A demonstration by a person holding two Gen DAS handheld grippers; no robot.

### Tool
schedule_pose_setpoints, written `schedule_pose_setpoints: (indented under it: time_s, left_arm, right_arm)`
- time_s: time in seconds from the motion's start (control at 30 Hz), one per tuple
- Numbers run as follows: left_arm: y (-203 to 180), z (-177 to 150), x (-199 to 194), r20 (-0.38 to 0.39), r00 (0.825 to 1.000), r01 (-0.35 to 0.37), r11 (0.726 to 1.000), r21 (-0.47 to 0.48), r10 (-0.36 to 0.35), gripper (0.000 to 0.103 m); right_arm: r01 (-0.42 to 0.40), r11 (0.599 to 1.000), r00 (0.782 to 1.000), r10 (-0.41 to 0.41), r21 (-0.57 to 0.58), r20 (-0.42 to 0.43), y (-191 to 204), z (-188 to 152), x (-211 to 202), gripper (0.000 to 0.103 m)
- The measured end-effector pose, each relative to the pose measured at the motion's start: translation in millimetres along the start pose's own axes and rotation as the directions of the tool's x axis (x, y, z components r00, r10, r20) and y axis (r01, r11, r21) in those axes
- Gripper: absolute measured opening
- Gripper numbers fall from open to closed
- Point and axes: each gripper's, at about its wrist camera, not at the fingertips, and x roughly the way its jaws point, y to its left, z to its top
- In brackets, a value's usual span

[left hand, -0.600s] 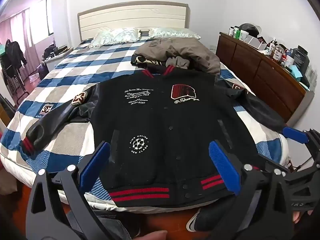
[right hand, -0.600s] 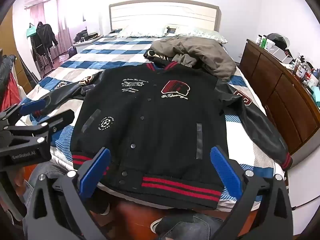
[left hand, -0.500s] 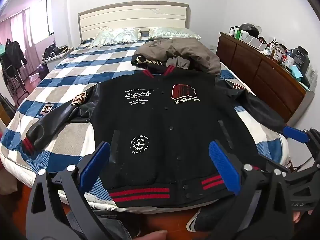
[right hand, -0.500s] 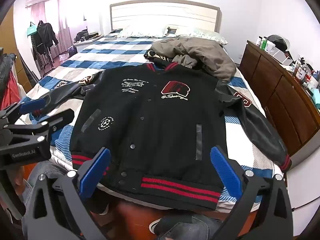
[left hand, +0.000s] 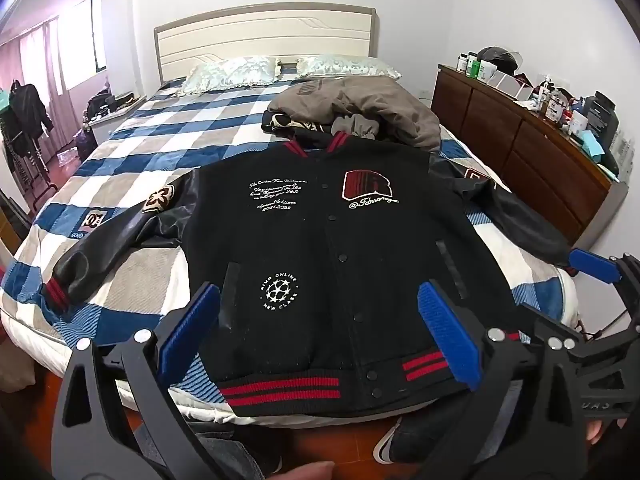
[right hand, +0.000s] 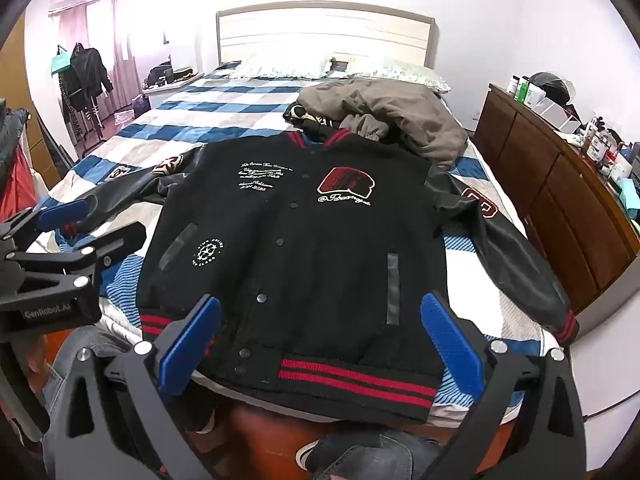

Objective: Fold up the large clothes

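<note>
A black varsity jacket with red-striped hem and leather sleeves lies flat, front up and buttoned, across the foot of the bed. Both sleeves are spread out to the sides. My left gripper hovers open above the hem, nothing between its blue pads. My right gripper is open too, above the hem's right half, holding nothing. Each gripper shows at the edge of the other's view: the right gripper at the far right, the left gripper at the far left.
A heap of grey and patterned clothes lies behind the jacket's collar. A wooden dresser crowded with bottles lines the right wall. Clothes hang on a rack at left. The person's legs and a shoe stand at the bed's foot.
</note>
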Motion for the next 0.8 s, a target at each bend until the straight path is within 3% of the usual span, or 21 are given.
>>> schedule_pose_setpoints:
  time_s: [0.8]
  left_arm:
    - [5.0,-1.3,-1.0,-0.004,1.000,0.017,1.000,-0.007,-0.017,0.097]
  right_arm:
    - [0.001,1.000,1.000,-0.001,-0.002,-0.002,1.7,-2.2,1.3,0.099]
